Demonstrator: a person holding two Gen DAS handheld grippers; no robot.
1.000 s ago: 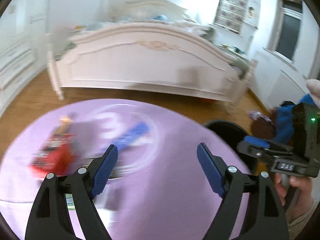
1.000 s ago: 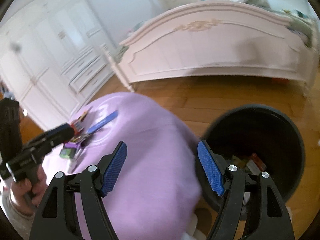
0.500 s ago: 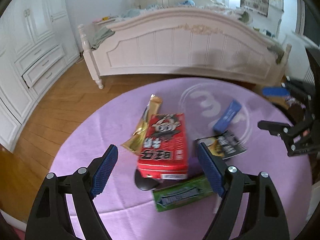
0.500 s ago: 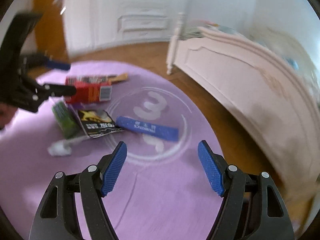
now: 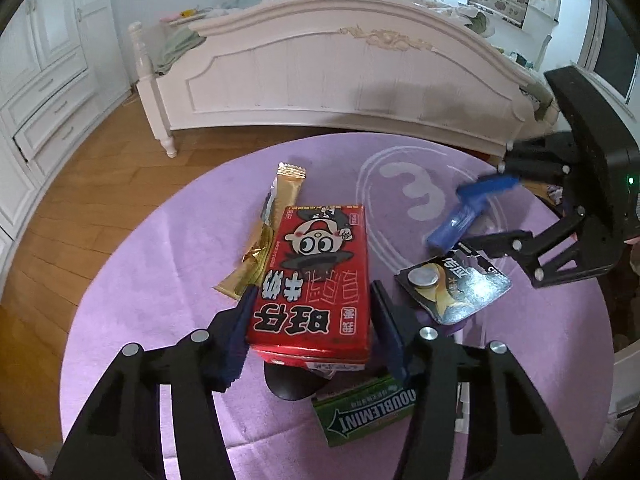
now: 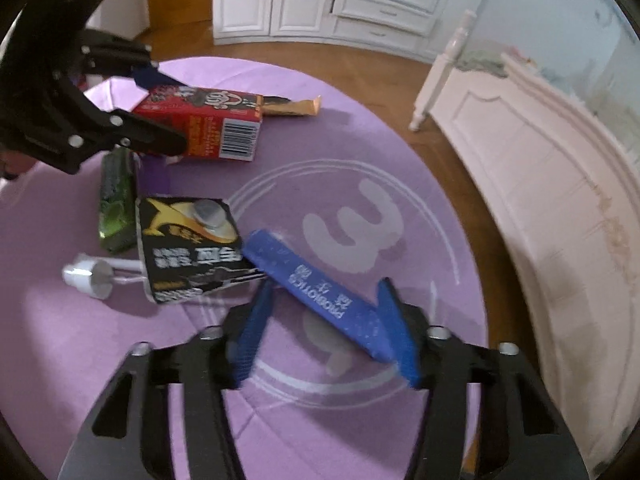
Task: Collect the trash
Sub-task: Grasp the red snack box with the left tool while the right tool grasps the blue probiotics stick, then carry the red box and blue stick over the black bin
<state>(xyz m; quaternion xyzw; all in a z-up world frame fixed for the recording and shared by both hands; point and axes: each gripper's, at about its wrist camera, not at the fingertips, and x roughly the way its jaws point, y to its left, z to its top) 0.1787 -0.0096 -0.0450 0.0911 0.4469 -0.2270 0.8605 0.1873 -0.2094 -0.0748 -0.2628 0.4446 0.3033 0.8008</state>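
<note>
Both tools swung over table, jaws closing; left tool (image 5: 310, 322) grips red carton (image 5: 316, 280); right tool (image 6: 324, 328) straddles blue packet (image 6: 320, 288), open.

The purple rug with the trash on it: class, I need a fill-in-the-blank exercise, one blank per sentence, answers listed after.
1. The left gripper has its jaws either side of the ____ carton.
2. The right gripper straddles the long ____ sachet.
3. The white numeral printed on the rug is ____.
4. The gum pack reading DOUBLEMINT is coloured ____.

Missing words: red; blue; 3; green
</note>
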